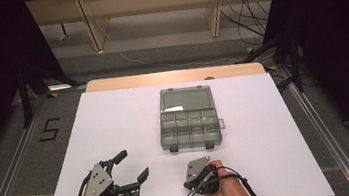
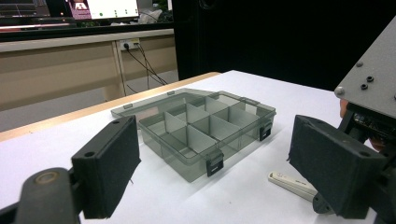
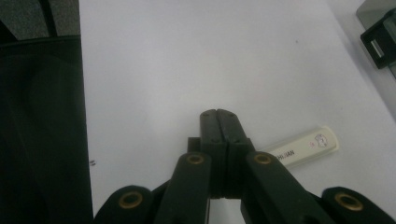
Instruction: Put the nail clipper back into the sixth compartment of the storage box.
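Left tongs (image 1: 130, 165) gape empty; right tongs (image 3: 218, 122) are closed beside a white stick (image 3: 303, 145) on the white counter (image 1: 115, 125), open room toward the compartment box (image 1: 188, 119) at 12 o'clock.

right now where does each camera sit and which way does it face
High view: above the person's side, facing forward and down on the table; both hands show.
Left gripper view: rides the left gripper, facing the open box; its spread jaws show.
Right gripper view: rides the right gripper, facing down; jaws closed.
Both gripper views share the white stick.
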Action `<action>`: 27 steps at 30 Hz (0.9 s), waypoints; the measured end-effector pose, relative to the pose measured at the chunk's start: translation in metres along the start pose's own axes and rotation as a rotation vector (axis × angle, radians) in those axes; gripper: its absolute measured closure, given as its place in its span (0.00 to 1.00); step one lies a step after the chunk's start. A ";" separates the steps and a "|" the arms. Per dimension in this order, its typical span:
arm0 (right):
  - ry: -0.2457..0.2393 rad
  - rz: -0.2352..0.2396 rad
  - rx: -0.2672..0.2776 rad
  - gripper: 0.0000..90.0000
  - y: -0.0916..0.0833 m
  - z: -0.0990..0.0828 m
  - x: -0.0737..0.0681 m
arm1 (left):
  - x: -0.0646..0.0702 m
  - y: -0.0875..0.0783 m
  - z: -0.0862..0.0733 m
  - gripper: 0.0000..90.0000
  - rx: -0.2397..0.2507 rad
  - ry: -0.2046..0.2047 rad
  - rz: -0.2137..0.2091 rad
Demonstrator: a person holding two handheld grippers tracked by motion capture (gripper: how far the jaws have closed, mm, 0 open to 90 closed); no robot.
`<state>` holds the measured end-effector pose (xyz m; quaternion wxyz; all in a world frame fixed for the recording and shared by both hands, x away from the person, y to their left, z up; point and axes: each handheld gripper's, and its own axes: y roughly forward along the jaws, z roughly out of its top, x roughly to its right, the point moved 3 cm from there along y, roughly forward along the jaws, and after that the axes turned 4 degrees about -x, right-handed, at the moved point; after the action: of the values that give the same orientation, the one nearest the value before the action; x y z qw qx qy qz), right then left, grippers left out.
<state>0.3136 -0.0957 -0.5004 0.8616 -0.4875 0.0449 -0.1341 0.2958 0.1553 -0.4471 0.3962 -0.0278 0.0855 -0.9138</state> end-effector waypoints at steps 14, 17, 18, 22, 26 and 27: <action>-0.008 -0.025 -0.060 1.00 -0.010 -0.015 0.010 | 0.001 -0.001 0.001 0.18 0.003 -0.002 -0.002; 0.005 -0.027 -0.064 1.00 -0.013 -0.020 0.015 | 0.000 -0.001 0.001 0.18 0.003 0.000 -0.002; 0.012 -0.033 -0.065 1.00 -0.014 -0.021 0.016 | 0.000 -0.001 0.001 0.18 0.002 0.000 -0.002; 0.033 -0.052 -0.060 1.00 -0.019 -0.027 0.024 | 0.000 -0.001 0.001 0.18 0.004 -0.001 -0.003; 0.052 -0.062 -0.061 1.00 -0.023 -0.031 0.030 | 0.000 -0.001 0.001 0.18 0.004 -0.002 -0.002; 0.052 -0.062 -0.061 1.00 -0.023 -0.031 0.030 | 0.000 -0.001 0.001 0.18 0.004 -0.002 -0.002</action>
<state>0.3318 -0.1410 -0.4952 0.8404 -0.5109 0.0560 -0.1719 0.2951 0.1562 -0.4460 0.3956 -0.0282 0.0831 -0.9142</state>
